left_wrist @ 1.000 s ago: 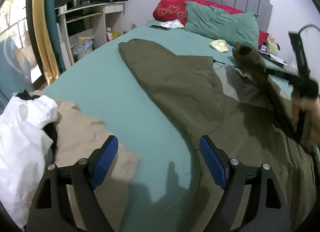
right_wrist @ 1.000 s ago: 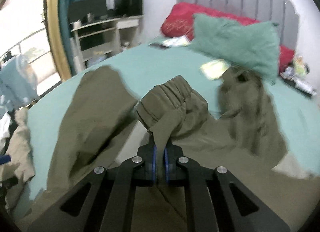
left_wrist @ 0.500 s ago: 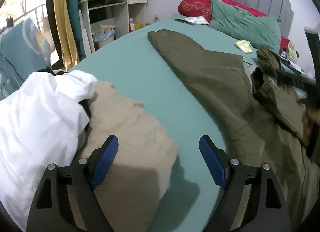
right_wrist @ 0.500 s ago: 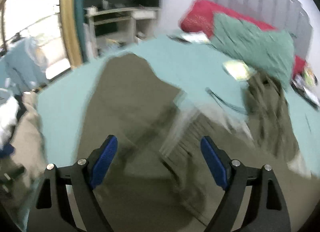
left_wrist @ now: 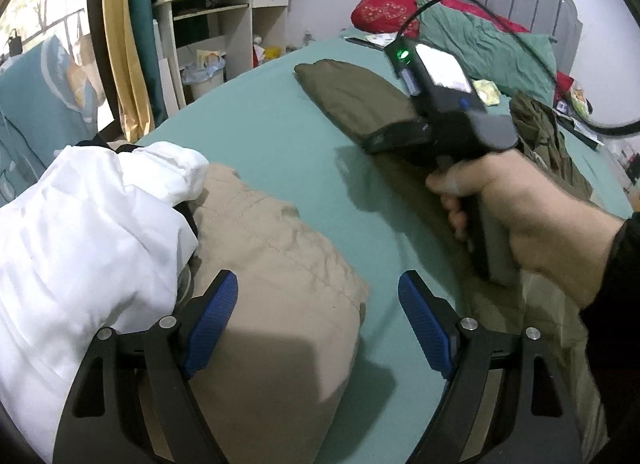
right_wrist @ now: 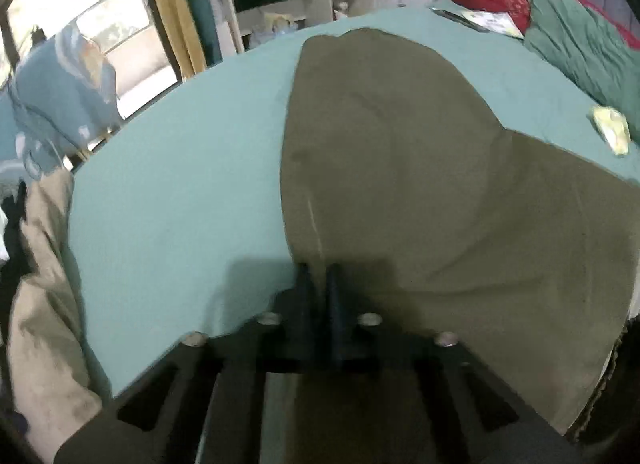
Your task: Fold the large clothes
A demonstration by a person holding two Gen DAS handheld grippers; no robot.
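Olive trousers [right_wrist: 400,164] lie spread flat on the teal bed sheet [right_wrist: 180,184]. My right gripper [right_wrist: 318,276] is shut, its tips pinching the left edge of one trouser leg; the picture is blurred there. In the left wrist view a hand [left_wrist: 520,200] holds that right gripper [left_wrist: 374,142] low over the olive trousers [left_wrist: 352,96]. My left gripper [left_wrist: 318,320] is open with nothing between its blue pads [left_wrist: 212,324]. It hovers over a folded beige garment [left_wrist: 280,264] near the bed's edge.
A white garment [left_wrist: 80,244] is heaped left of the beige one. A crumpled olive part [left_wrist: 540,128] lies at the far right. A green pillow [left_wrist: 488,48] and a red pillow [left_wrist: 384,12] lean on the headboard. A desk [left_wrist: 224,12] stands beyond the bed.
My right gripper let go of the trouser cuff, opened wide, swung left and down, and shut at the leg's edge. My left gripper drifted left over the beige garment early on, then held still.
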